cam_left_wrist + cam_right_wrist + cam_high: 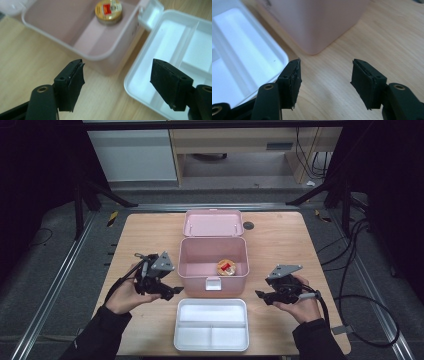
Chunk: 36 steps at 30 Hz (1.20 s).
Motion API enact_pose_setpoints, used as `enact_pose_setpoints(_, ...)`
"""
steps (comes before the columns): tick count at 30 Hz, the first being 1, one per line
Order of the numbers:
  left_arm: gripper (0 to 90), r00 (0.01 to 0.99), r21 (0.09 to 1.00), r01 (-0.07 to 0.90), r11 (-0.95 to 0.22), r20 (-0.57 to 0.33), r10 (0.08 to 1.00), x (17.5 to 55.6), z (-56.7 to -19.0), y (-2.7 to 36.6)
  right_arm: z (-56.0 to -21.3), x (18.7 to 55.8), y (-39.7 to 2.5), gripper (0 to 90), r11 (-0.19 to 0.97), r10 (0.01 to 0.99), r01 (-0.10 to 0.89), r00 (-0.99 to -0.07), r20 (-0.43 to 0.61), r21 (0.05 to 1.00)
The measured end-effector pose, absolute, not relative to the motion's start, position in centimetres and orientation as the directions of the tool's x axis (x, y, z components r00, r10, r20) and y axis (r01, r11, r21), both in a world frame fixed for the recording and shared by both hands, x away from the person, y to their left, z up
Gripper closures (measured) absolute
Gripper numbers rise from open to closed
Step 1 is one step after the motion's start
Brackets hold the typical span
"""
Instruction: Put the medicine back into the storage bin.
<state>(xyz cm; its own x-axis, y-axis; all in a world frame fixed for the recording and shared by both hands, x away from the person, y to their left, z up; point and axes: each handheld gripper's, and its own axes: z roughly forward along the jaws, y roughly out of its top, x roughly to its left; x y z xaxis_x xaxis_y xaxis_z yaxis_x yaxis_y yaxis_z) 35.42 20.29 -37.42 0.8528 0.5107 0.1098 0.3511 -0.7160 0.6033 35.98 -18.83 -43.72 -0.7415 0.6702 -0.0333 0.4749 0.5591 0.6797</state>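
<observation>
High view shows the left gripper (170,291) and right gripper (260,295) flanking an open pink box (196,256), jaws spread wide and empty. Inside its right corner sits a round tin (226,267); a white divided tray (212,324) lies just before it.

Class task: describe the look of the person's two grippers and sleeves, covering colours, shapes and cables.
Both the left gripper and the right gripper are black, each topped by a grey three-cornered plate and trailing a black cable. Their fingers are flat black blocks with rough-edged pads, on arms with brass-ringed holes. The person wears dark long sleeves.
</observation>
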Motion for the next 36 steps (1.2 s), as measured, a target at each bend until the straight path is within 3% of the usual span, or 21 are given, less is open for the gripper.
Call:
enact_pose_setpoints(6, 29.7, 0.858, 0.577, 0.399, -0.712, 0.038, 0.511, 33.8, -40.6, 21.9, -43.9, 35.2, -17.4, 46.0, 0.603, 0.611, 0.434, -0.791, -0.038, 0.67)
enact_pose_setpoints(8, 30.6, 0.869, 0.551, 0.382, -0.742, 0.058, 0.491, 33.6, -41.1, 21.8, -43.8, 34.9, -17.1, 47.9, 0.612, 0.591, 0.417, -0.805, -0.039, 0.672)
enact_pose_setpoints(14, 37.6, 0.895, 0.522, 0.374, -0.767, 0.012, 0.445, 33.2, -42.7, 20.8, -44.1, 33.9, -16.2, 51.9, 0.662, 0.527, 0.363, -0.848, -0.063, 0.656)
enact_pose_setpoints(29, 51.8, 0.956, 0.449, 0.266, -0.853, -0.009, 0.294, 32.2, -45.3, 17.6, -45.1, 32.6, -13.3, 65.7, 0.746, 0.343, 0.271, -0.939, -0.002, 0.608)
enact_pose_setpoints(36, 60.9, 0.968, 0.395, 0.234, -0.888, -0.01, 0.25, 31.9, -46.2, 16.6, -46.4, 31.9, -11.9, 71.7, 0.811, 0.267, 0.235, -0.963, 0.018, 0.536)
